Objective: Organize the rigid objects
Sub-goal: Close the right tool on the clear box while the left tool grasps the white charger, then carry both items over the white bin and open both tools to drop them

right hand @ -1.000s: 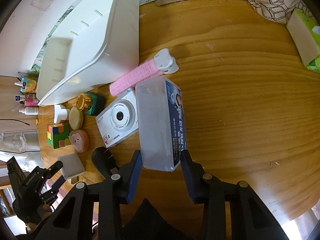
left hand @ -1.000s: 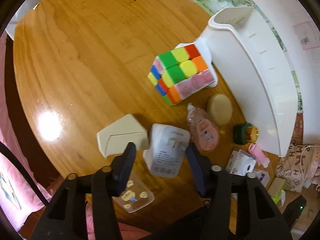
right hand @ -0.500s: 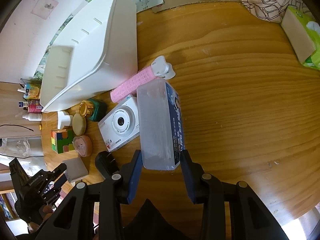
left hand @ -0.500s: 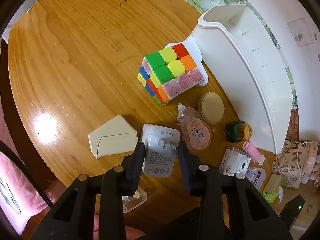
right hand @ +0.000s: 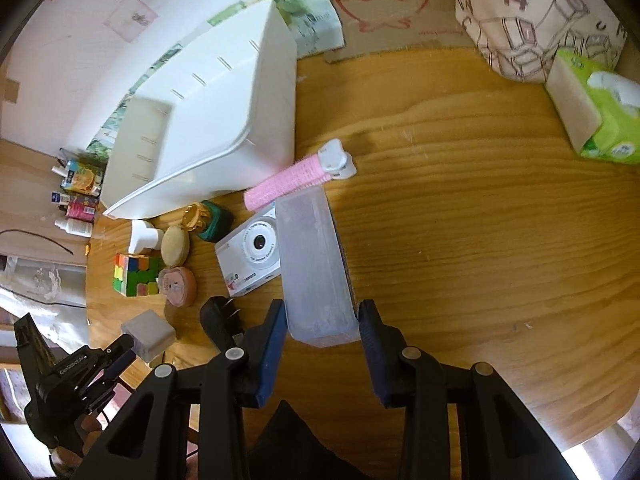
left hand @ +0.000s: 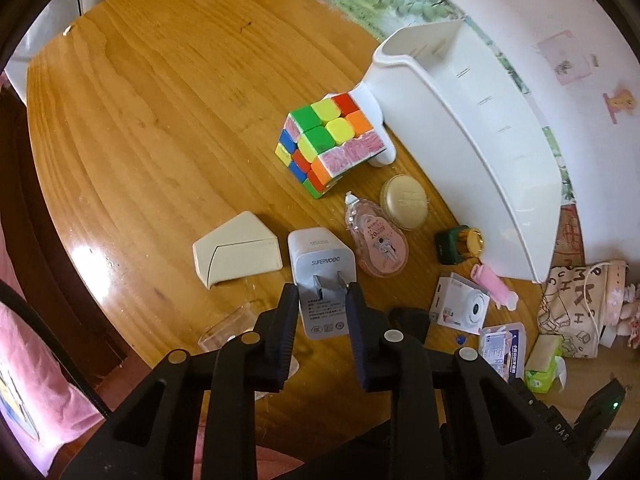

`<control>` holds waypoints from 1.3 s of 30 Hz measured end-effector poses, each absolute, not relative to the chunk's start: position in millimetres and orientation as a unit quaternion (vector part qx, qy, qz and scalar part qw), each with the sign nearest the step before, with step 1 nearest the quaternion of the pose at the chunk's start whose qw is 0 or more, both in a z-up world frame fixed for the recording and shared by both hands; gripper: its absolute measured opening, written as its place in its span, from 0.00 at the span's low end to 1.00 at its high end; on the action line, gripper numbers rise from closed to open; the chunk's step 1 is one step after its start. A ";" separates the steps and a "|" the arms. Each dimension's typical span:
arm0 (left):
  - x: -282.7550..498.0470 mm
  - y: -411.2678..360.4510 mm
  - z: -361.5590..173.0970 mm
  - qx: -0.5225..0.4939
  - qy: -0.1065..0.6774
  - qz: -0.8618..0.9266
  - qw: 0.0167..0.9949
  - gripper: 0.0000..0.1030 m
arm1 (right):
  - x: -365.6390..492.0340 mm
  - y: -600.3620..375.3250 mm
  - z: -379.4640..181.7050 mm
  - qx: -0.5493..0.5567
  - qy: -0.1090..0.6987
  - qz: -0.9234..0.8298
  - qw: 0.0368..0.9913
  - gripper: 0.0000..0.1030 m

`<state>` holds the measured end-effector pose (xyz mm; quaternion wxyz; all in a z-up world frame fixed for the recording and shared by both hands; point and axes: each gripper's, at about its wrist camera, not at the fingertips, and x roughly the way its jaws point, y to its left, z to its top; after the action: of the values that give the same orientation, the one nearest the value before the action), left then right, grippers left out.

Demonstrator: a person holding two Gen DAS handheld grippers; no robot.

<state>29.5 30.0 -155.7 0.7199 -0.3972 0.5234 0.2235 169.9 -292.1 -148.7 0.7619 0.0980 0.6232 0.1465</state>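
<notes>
Wood surface: round glossy honey-coloured wooden table, carrying all of the clutter.
Cream box: small cream folded-card box lying flat, just left of the charger, apart from it.
Left gripper: black two-finger claw, jaws just closing, now narrow and pressed on both flanks of the white plastic wall charger; prongs facing up between the pads; seen from the right wrist as raised off the wood.
Cube: multicoloured twisty puzzle cube, tilted, leaning against a white plastic stand.
Middle clutter: pink translucent correction-tape dispenser touching the charger's right side in view; round beige compact just beyond; green-and-gold small bottle near the bin.
Bin: tall white plastic storage bin along the wall.
Camera: white toy camera, just left of the case, beside a pink hair roller.
Right gripper: black claw with blue pads, narrow, clamped on the near end of the frosted translucent rectangular plastic case; contact with the wood impossible to judge.
Far right: green tissue pack and printed cloth bag, well apart from the case.
</notes>
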 end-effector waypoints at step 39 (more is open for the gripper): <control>129.9 51.3 -36.8 -0.174 0.350 0.096 0.915 0.14 | 177.5 -173.9 -32.3 -0.059 0.287 0.235 0.927 0.34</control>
<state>129.9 51.3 -36.8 0.9153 -0.1740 0.3503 0.0959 177.5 -173.9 -32.3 0.9267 -0.0590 0.2873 0.2350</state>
